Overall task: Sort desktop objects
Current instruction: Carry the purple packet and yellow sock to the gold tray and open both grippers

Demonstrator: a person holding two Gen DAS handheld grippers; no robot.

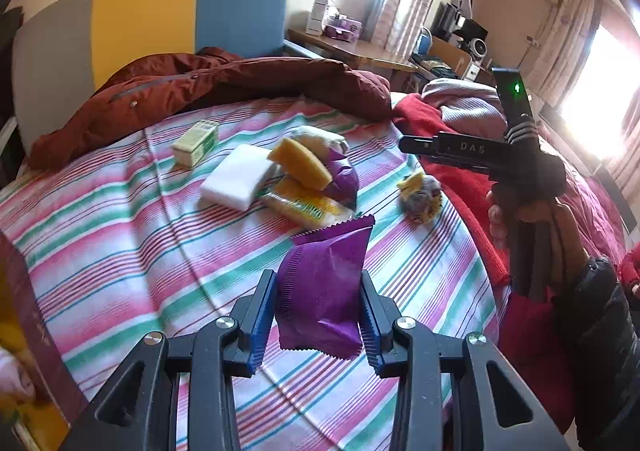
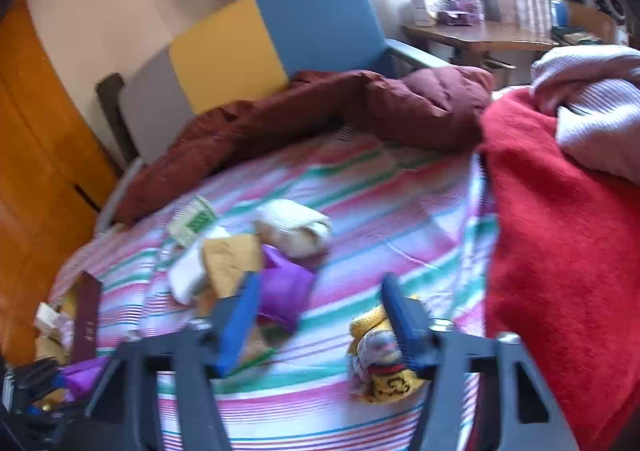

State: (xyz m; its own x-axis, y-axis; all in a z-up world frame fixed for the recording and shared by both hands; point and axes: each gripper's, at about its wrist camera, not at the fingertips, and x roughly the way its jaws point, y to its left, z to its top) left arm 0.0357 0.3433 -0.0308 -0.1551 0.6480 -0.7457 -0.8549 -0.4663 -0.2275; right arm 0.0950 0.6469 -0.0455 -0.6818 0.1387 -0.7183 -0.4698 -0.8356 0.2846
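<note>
My left gripper [image 1: 318,305] was clamped on the purple packet [image 1: 322,291] (lifted over the striped sheet [image 1: 132,251]); my right gripper [image 2: 320,307] stood apart, empty — the yellow-grey bundle [image 2: 380,363] lay at five o'clock.

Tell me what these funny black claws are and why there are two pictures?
They are grabbing tools, one in each of a person's hands. Each carries a small camera looking along its two fingers, so there is one picture per tool. In the left tool's picture, the left gripper pinches a purple packet; you also see the person's other hand. In the right tool's blurry picture, the right gripper is open with nothing between its jaws. On the striped sheet lie a white block, a yellow sponge, a small green box and a yellow toy.
</note>
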